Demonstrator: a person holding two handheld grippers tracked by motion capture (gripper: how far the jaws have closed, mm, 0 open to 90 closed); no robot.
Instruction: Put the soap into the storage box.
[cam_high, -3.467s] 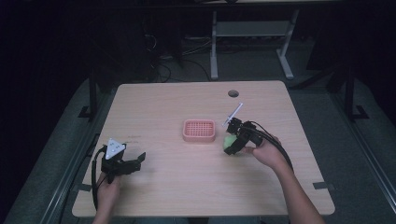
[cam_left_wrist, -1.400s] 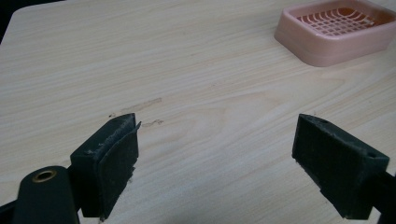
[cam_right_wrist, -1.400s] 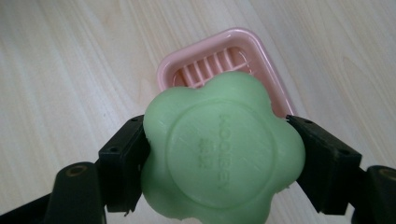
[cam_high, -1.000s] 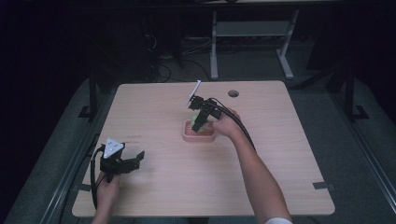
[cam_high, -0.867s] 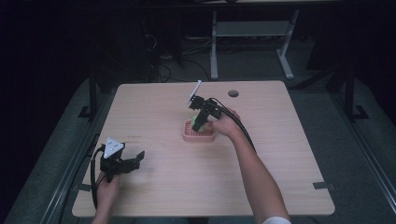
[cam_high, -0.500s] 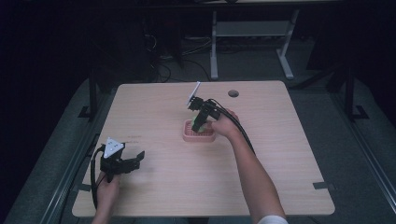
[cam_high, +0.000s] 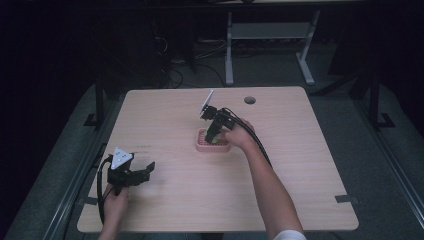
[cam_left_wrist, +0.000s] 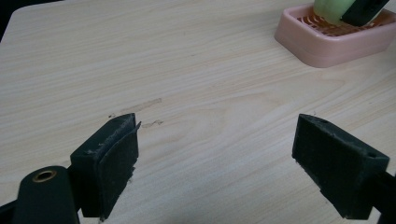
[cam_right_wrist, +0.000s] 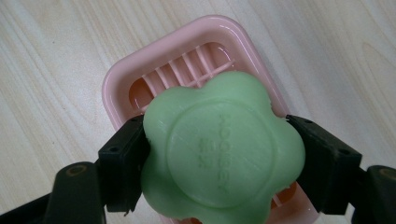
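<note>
Done: right gripper (cam_right_wrist: 219, 163), fingers clamped on green soap (cam_right_wrist: 219, 158), hovered over pink soap dish (cam_right_wrist: 122, 77) mid-counter.
Left: lowering, release.
Left gripper (cam_left_wrist: 229, 163): fingers apart, idle near counter's left front corner.

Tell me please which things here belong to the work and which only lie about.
Part of the work:
- green soap, clamped in the right gripper
- pink soap dish, under the soap

Not in use:
- left gripper, open over bare table
- round hole in the tabletop
</note>
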